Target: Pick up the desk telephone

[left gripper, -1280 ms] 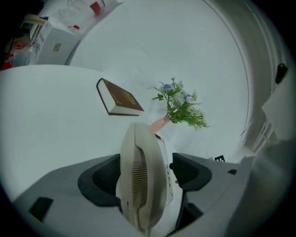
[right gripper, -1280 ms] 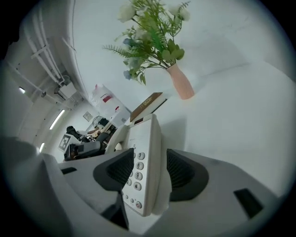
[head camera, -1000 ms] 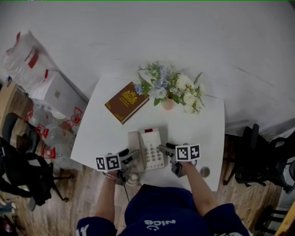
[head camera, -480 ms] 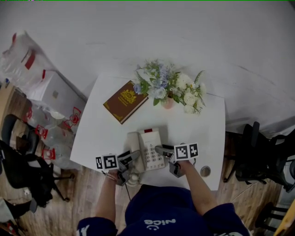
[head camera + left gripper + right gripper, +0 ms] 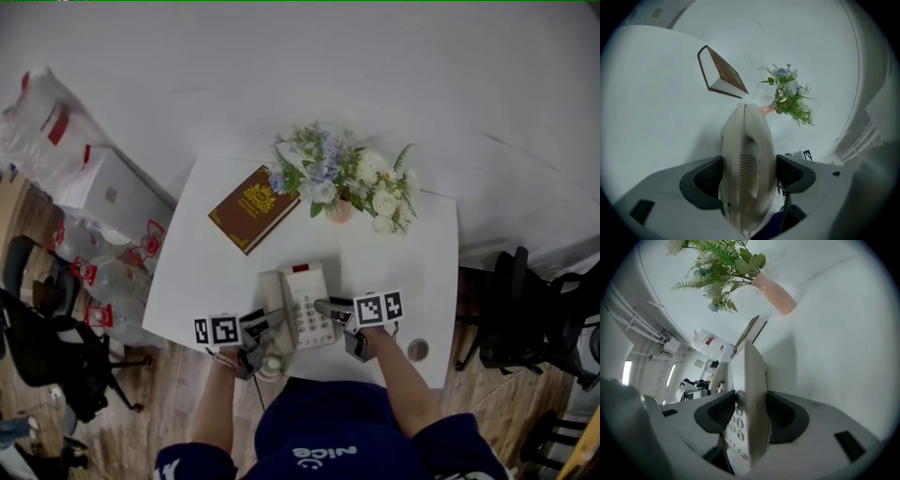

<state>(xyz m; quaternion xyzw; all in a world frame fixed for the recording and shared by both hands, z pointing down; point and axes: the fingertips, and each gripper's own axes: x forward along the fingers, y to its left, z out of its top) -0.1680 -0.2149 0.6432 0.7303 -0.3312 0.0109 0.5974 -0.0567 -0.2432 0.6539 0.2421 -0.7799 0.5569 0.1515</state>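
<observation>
My left gripper [image 5: 266, 324] is clamping the cream handset [image 5: 746, 154] along one side of the beige plastic push-button desk telephone [image 5: 304, 305]. My right gripper [image 5: 330, 307] is pinching its opposite keypad edge. The telephone is sitting between the two, just ahead of both. I am judging the lift as the step in hand. Both grippers should be rising level and together, since the handset may slip off its cradle.

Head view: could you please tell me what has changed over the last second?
The right gripper edged slightly inward onto the telephone; the left gripper barely shifted. Both now clamp it, the left on the handset. The book, flowers and table stayed put.
</observation>
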